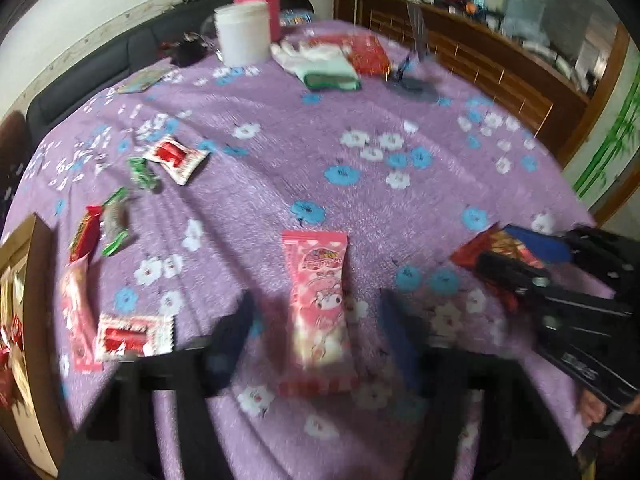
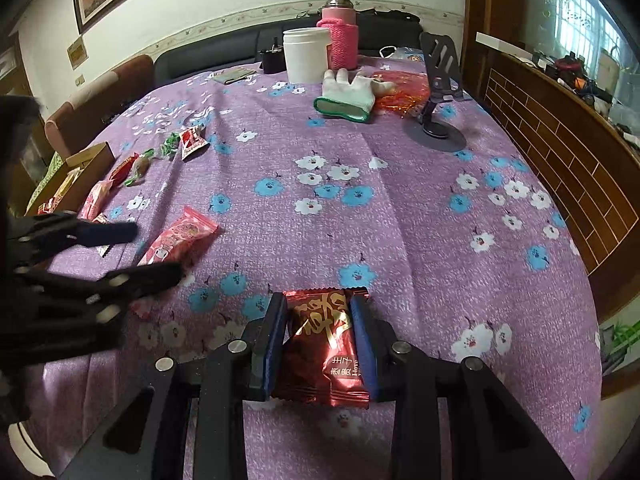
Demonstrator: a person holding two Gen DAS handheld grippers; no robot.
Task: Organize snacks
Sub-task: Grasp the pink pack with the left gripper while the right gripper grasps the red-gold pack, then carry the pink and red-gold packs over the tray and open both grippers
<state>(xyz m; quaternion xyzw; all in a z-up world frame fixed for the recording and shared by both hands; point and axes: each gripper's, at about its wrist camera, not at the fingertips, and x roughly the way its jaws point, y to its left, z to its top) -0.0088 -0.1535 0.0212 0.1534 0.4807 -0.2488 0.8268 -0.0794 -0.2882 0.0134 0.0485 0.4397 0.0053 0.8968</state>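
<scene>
My right gripper (image 2: 320,304) is shut on a dark red foil snack packet (image 2: 324,344) just above the purple flowered tablecloth (image 2: 400,220); it also shows at the right of the left wrist view (image 1: 496,252). My left gripper (image 1: 316,312) is open, its fingers on either side of a pink cartoon snack packet (image 1: 316,300) lying on the cloth. That packet also shows in the right wrist view (image 2: 180,236), with the left gripper (image 2: 156,250) open beside it. Several small red, white and green sweets (image 1: 172,156) lie at the left.
A cardboard box (image 2: 80,172) with snacks stands at the table's left edge. At the far side stand a white tub (image 2: 306,54), a pink bottle (image 2: 340,36), a white glove (image 2: 348,94), a red bag (image 2: 404,88) and a phone stand (image 2: 436,120). A wooden cabinet (image 2: 560,152) is at the right.
</scene>
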